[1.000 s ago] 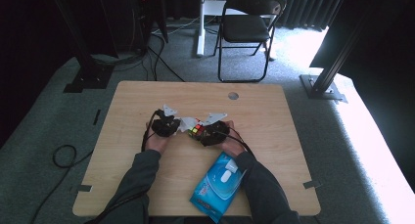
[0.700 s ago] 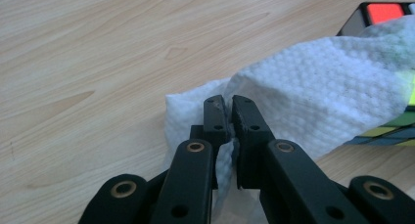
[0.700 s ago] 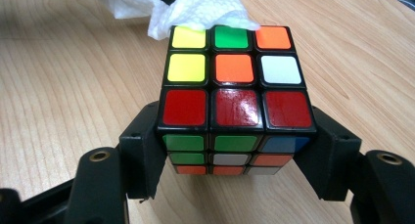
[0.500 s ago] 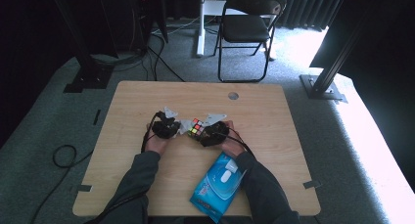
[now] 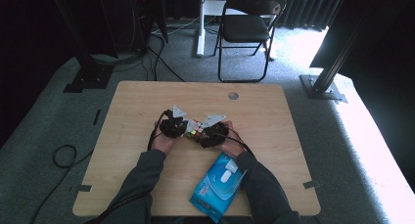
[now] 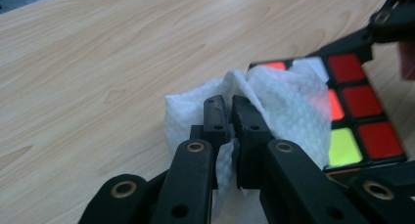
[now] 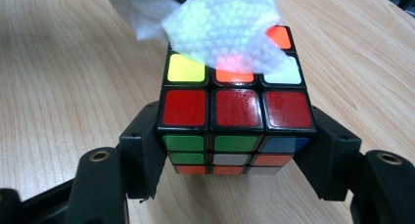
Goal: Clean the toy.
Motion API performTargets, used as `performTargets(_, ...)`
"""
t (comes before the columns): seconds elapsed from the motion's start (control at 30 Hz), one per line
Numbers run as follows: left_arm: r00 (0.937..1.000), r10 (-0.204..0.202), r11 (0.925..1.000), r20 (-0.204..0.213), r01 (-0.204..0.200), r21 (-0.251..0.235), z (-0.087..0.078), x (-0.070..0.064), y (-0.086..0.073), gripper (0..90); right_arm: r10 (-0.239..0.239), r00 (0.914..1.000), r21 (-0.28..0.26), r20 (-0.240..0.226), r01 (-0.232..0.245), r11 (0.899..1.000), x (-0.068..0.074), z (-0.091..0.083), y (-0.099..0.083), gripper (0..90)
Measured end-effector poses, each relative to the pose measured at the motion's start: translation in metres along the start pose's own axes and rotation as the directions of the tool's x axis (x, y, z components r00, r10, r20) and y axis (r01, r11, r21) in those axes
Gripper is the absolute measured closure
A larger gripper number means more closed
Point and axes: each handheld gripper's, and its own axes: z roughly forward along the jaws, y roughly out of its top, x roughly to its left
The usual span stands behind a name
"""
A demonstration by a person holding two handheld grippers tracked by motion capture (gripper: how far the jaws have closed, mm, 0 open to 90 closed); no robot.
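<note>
- My right hand-held gripper [image 7: 230, 150] clamps a Rubik's cube [image 7: 235, 111] at mid-surface.
- My left hand-held gripper [image 6: 230, 114] is closed on a white wet wipe [image 6: 288, 101], draped over the cube's top.
- A blue wet-wipe pack [image 5: 218, 185] lies near the pale wooden surface's [image 5: 137, 106] front edge.
- Beyond, grey carpet [image 5: 44, 131] and a black folding chair [image 5: 247, 26].

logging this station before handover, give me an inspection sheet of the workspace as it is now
surface: wooden table, round hole near the far edge.
job's things: puzzle cube with a white wipe lying on its top face.
clutter: blue wipes pack at the near edge.
grippers: right tool clamps the cube's sides; left tool pinches the wipe.
cables: black cable on the floor, left of the table.
surroundings: folding chair beyond the table, grey carpet.
</note>
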Motion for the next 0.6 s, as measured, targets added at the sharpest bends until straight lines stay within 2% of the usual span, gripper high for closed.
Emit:
performTargets(0.13,1.0,-0.005,0.9999,0.003,0.005,-0.016,-0.0026,0.0004,0.0027,85.7,-0.019,0.9998,0.008,0.003,0.019,1.0,0.0011,0.0011,0.0004,34.2)
performTargets(0.37,0.9999,0.011,0.9999,-0.005,-0.011,0.004,0.0008,-0.0013,0.0013,85.7,-0.018,0.9998,0.005,0.005,0.018,1.0,0.0011,0.0006,0.0003,34.2)
performTargets(0.6,1.0,0.003,1.0,-0.006,-0.003,0.006,0.0038,0.0005,-0.0024,85.7,-0.019,0.9998,0.007,0.006,0.019,1.0,0.0013,0.0006,0.0001,34.2)
